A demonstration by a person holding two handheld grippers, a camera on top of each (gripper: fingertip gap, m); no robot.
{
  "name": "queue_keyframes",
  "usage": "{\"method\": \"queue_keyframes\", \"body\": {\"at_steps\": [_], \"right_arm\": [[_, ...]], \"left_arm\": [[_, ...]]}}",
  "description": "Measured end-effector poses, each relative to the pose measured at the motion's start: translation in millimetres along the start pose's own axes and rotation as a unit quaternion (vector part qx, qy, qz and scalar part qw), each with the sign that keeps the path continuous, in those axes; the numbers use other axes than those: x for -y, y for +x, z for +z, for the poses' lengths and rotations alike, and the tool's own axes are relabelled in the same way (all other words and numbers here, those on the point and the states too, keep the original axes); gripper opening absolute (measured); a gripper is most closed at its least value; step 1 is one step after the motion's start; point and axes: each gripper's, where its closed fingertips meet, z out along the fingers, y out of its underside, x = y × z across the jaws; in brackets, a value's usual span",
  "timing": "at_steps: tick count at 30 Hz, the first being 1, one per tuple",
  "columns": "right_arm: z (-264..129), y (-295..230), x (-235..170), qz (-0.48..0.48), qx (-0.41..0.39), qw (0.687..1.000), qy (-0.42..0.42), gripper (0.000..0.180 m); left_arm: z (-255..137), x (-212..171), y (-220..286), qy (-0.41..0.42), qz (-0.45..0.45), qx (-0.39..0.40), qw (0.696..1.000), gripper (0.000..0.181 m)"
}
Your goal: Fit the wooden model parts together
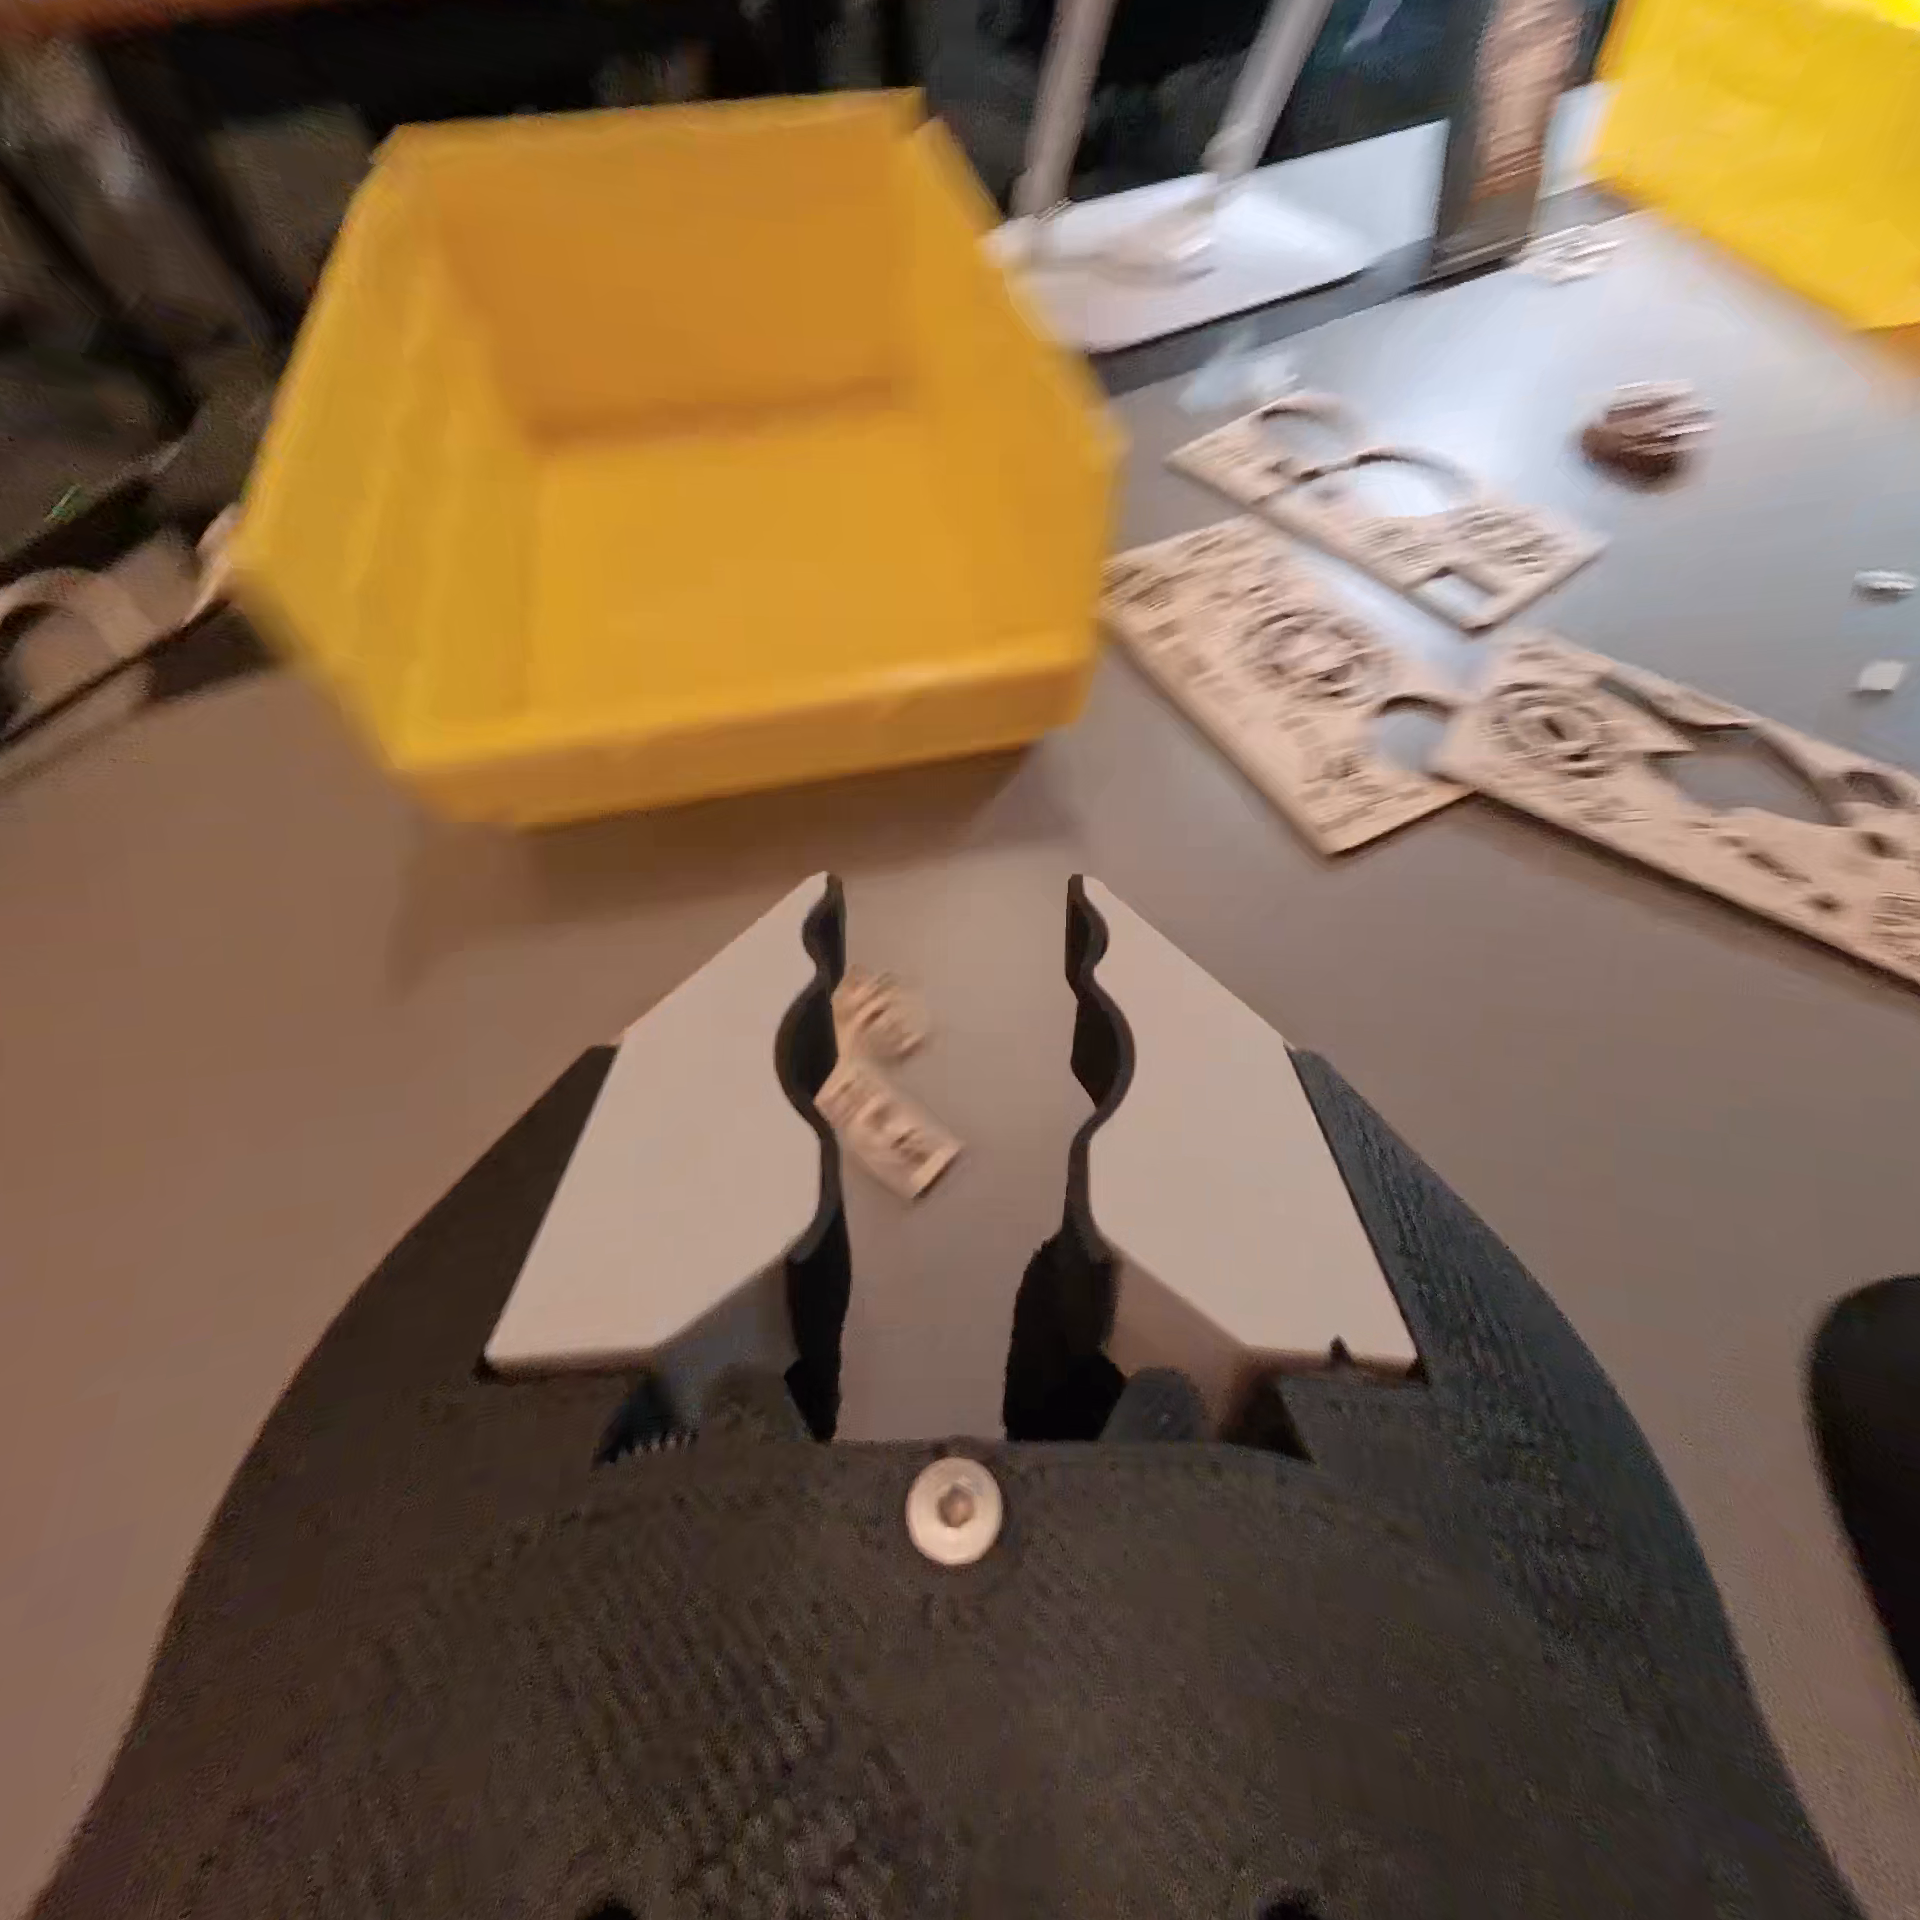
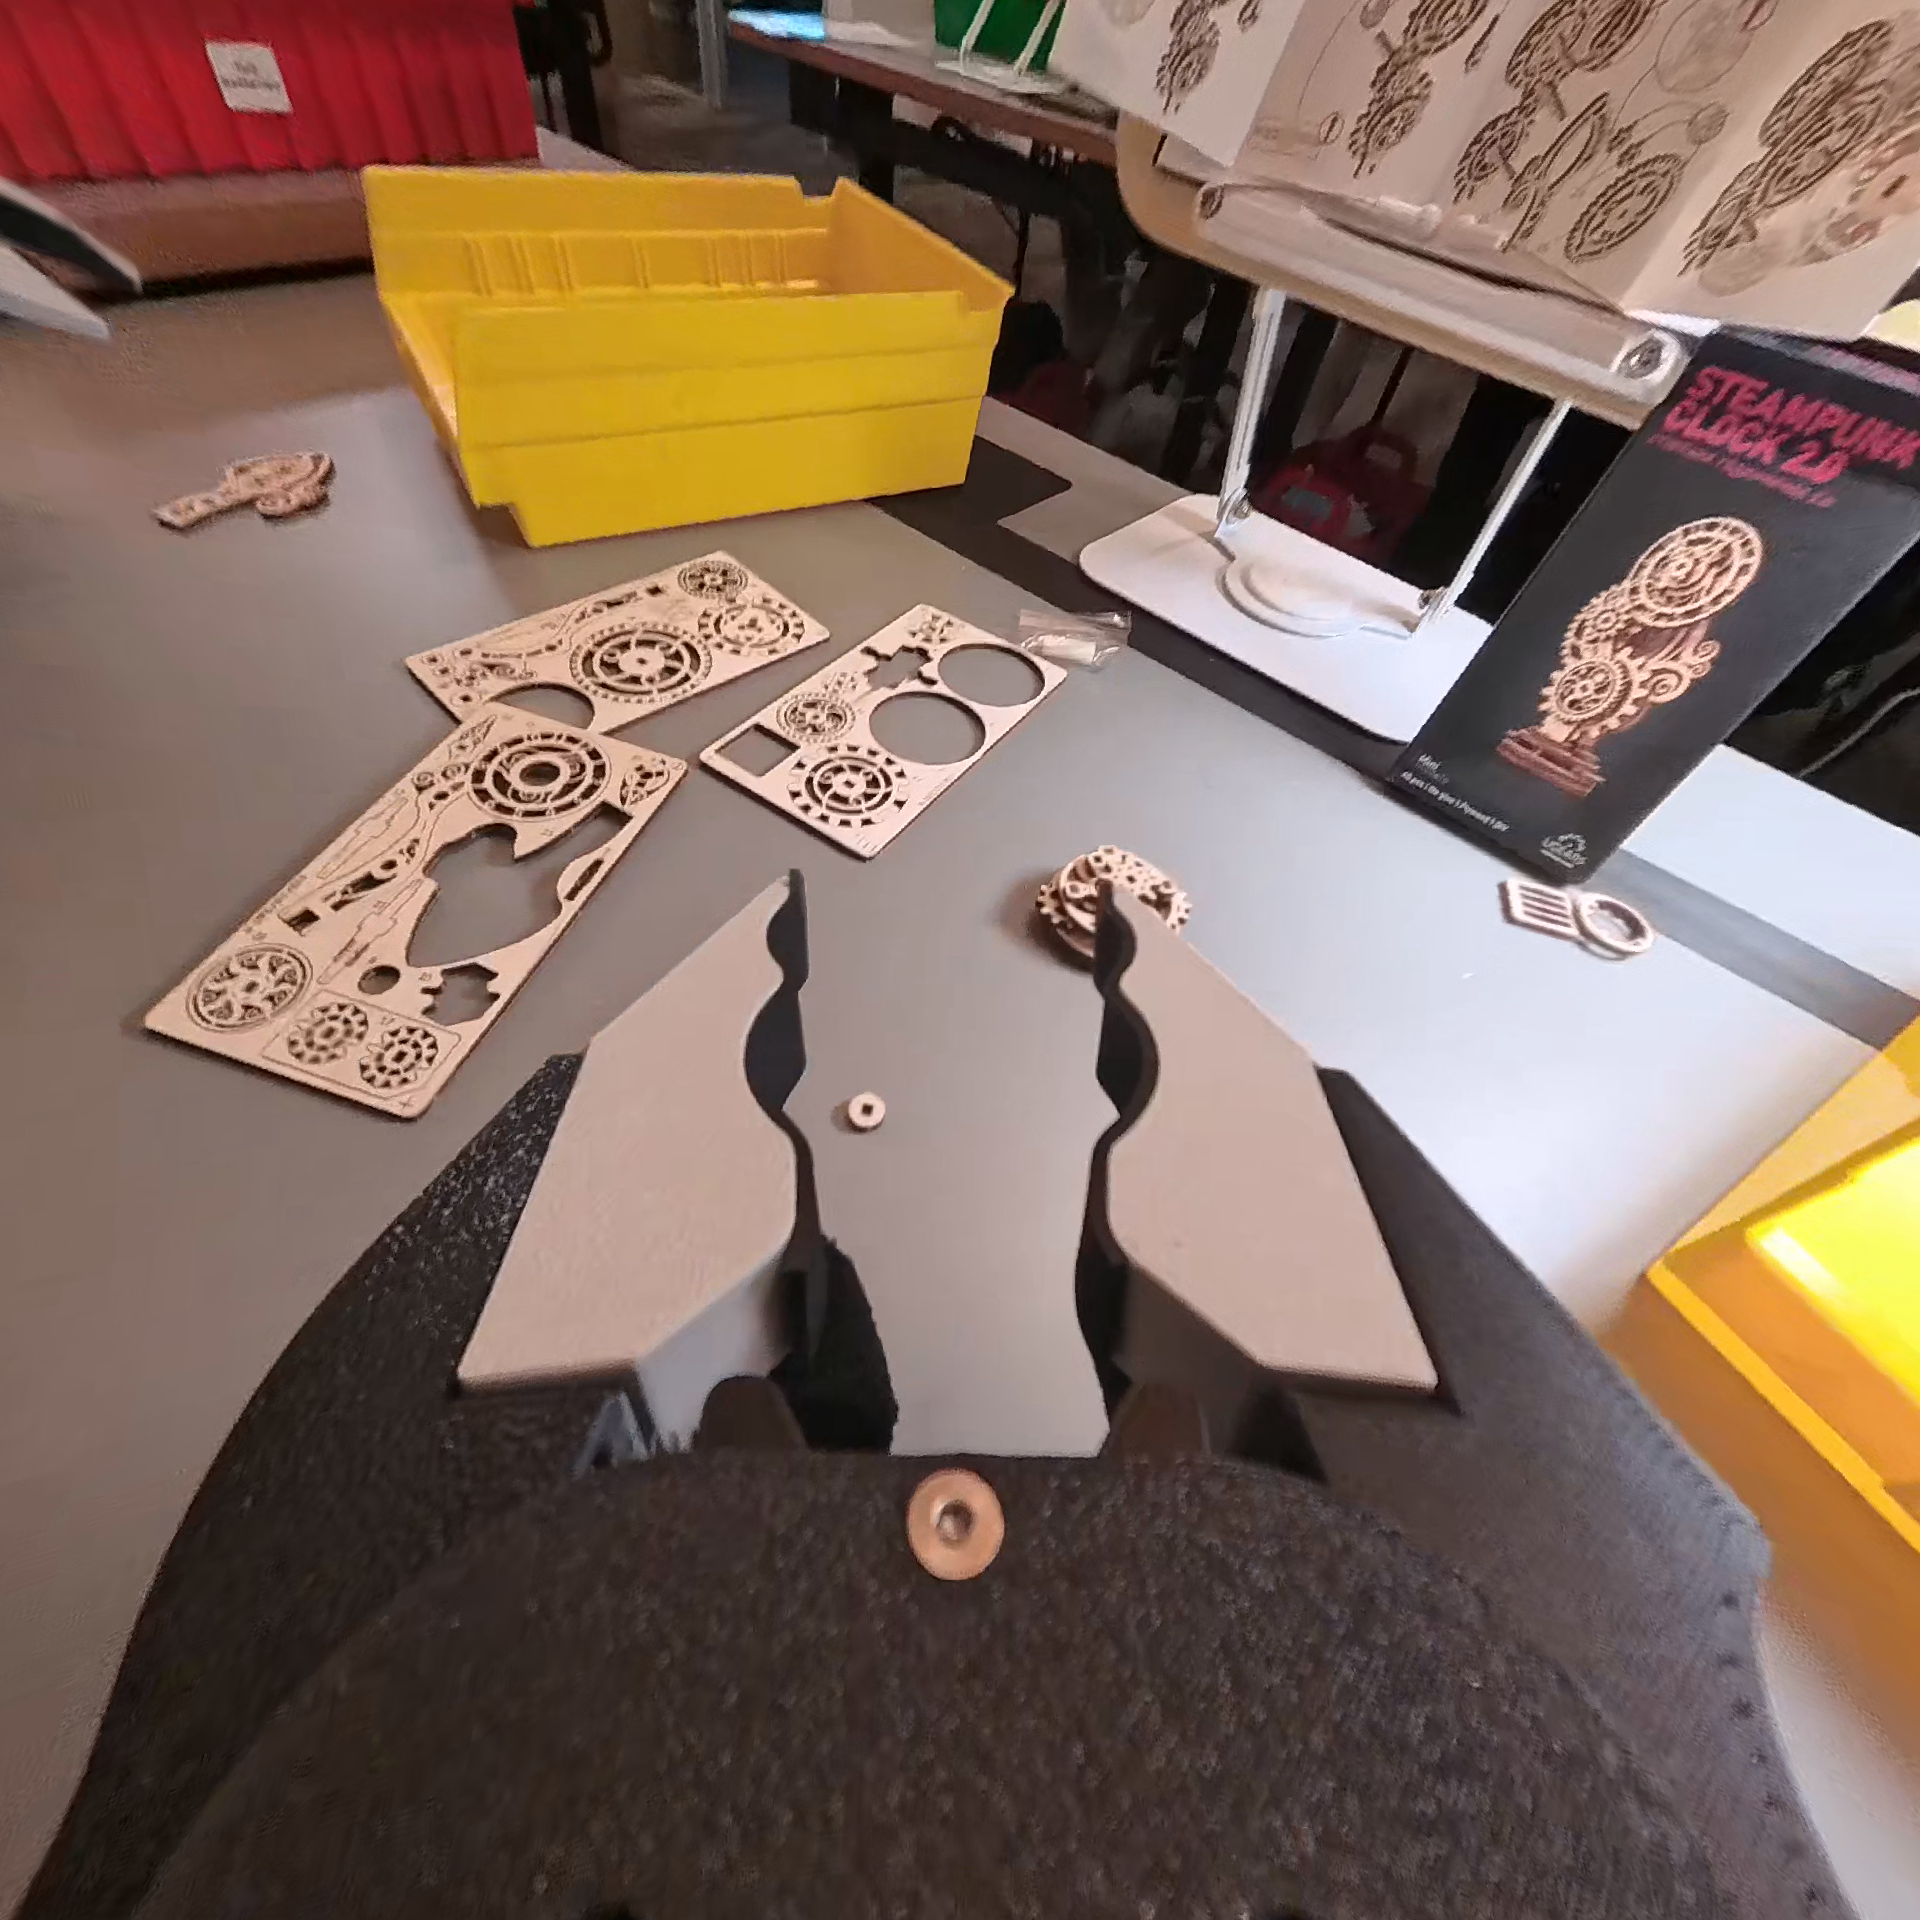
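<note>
**Wooden clock parts spread on a grey table**

Wooden sheets [image 2: 416,894] of cut-out gears lie flat on the grey table [image 2: 1351,1091]. The right wrist view is sharp and shows three sheets, a small wooden ring [image 2: 864,1113], a built-up gear cluster [image 2: 1081,902], a black kit box [image 2: 1662,644] with writing and a clock picture, and paper instructions on a white stand [image 2: 1278,613]. The left wrist view (very blurry) shows a yellow bin [image 1: 675,447] up close and two small wooden pieces [image 1: 883,1091].

The left gripper [image 1: 954,914] is spread apart and holds nothing. The two small pieces lie on the table between its fingers. The right gripper [image 2: 951,904] is spread apart too, also with nothing in it. The little ring lies between its fingers, and the gear cluster sits by its right fingertip.
</note>
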Motion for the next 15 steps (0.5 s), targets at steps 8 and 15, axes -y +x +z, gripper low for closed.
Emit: {"method": "queue_keyframes", "body": {"at_steps": [8,15], "right_arm": [[4,-25,-13,0.016,0.036,0.999,0.024,0.053],[-8,-35,-9,-0.023,0.082,0.996,0.031,0.052]], "left_arm": [[4,-59,-32,-0.099,-0.113,0.013,0.989,0.047],[33,-39,-1,-0.068,-0.083,0.032,0.994,0.047]]}}
